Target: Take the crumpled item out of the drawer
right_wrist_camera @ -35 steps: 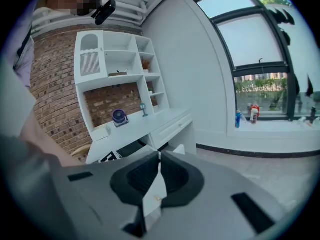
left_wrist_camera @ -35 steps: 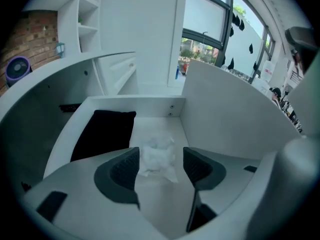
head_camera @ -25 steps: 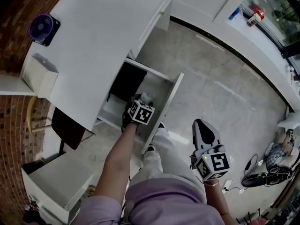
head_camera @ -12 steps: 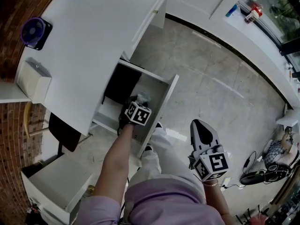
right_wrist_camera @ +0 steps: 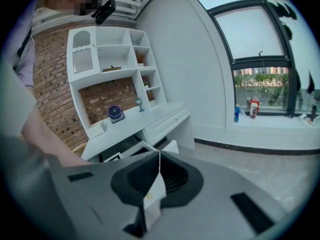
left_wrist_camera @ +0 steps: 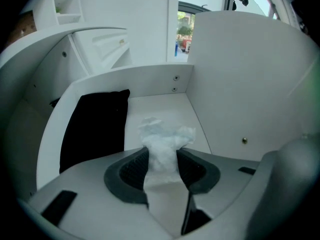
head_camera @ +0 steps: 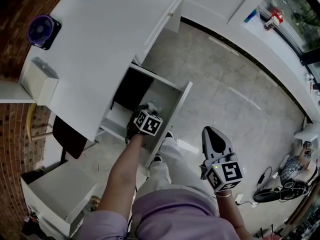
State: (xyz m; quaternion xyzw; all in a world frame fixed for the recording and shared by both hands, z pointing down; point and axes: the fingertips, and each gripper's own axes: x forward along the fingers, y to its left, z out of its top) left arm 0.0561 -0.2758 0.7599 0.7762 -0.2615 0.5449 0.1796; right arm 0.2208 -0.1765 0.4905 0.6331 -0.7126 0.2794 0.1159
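1. Step in hand was the grasp. My left gripper (left_wrist_camera: 162,161) pointed steeply down into the open drawer (left_wrist_camera: 240,109), and its jaws had just been closing.
2. The crumpled item (left_wrist_camera: 162,139), a white wad, sat between the pads, which touched it on both sides. I read that as clamped on it, but only just.
3. The wad rested on the drawer floor, not yet lifted. A black flat thing (left_wrist_camera: 97,126) lay at its 9 o'clock, apart from it.
4. In the head view my right gripper (head_camera: 214,134) hung over the floor at the drawer's 4 o'clock. It was clenched, with nothing in it.
5. Next move, as I judged it:
   - Firm up the pinch, since a soft wad could slip out.
   - Lift straight up, clear of the drawer wall at 3 o'clock.
   - Carry it out toward 6 o'clock.
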